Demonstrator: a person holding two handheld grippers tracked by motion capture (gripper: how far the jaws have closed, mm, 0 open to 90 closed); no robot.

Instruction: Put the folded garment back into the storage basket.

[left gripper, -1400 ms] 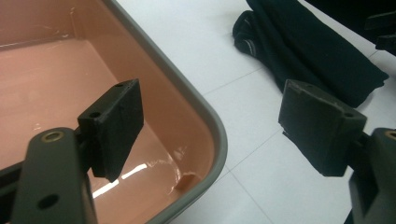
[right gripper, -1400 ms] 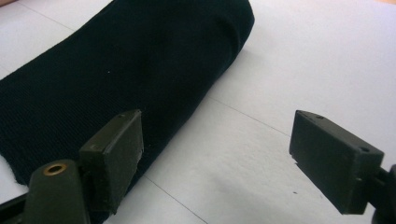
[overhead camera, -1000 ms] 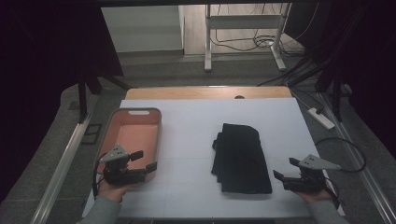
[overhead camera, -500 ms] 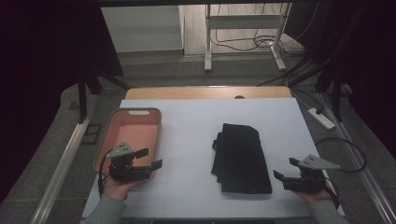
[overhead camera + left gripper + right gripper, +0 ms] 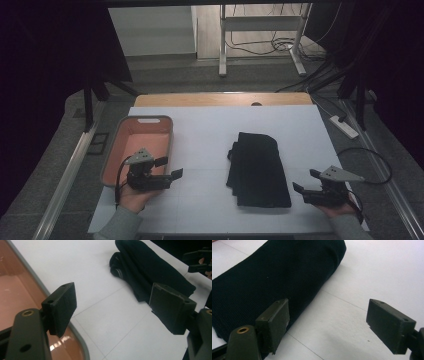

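You face a white table [image 5: 210,135] with a bare wooden strip along its far edge, in a dim room with cables on the grey floor [image 5: 165,75] beyond. A folded black cloth [image 5: 257,170] lies at the centre. At nine o'clock sits an orange tray [image 5: 131,150]. Your left gripper [image 5: 169,168], jaws spread, hovers at the tray's near corner. Your right gripper [image 5: 306,182], jaws spread, sits at four o'clock, just beside the cloth.

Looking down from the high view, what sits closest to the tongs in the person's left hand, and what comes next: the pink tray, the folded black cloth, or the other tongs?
From the left tongs:
1. Pink tray, right beside them, at the table's left.
2. Black cloth, mid-table, to their right.
3. Right tongs, beyond the cloth, near the right edge.
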